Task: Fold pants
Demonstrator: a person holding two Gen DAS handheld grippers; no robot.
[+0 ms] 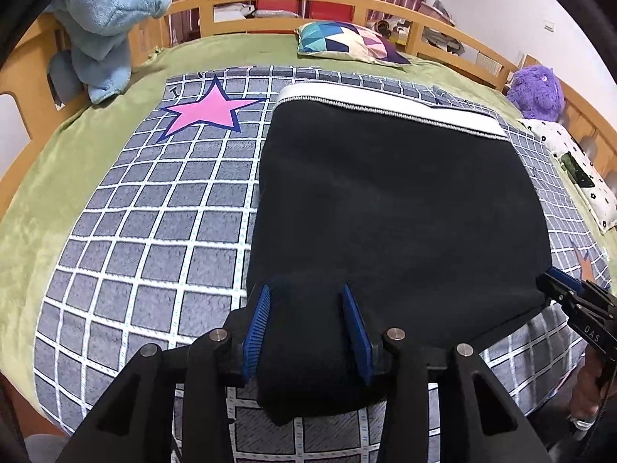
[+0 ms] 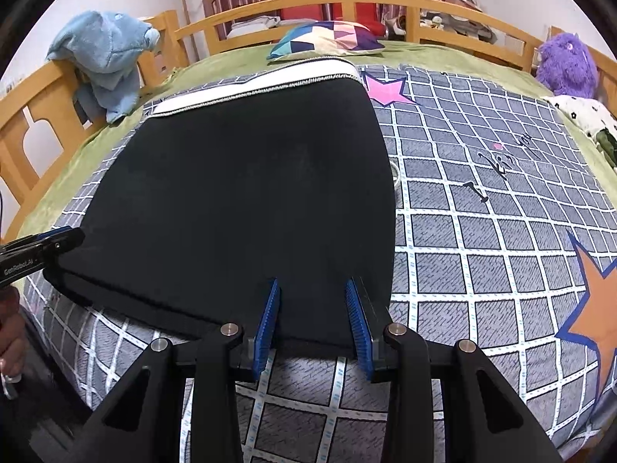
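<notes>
A: Pants, matte black with a white ribbed waistband, lie flat on the checked grey blanket.

B: Left gripper and right gripper, ridged blue pads spread, straddle the near hem corners. Only the right view shows the orange star.

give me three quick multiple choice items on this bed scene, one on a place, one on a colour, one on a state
1. Where is the purple plush toy?
A. far right corner by the rail
B. on the pants
C. on the pillow

2. What colour is the waistband of the black folded pants?
A. red
B. white
C. green

3. How do the blue pads of the left hand-held gripper stand?
A. pressed together
B. apart, with the pants' near edge between them
C. out of view

Key: 1 A, it sits beside the wooden rail. 2 B, a white band lines the far edge. 3 B, black cloth shows between the separated pads.
</notes>
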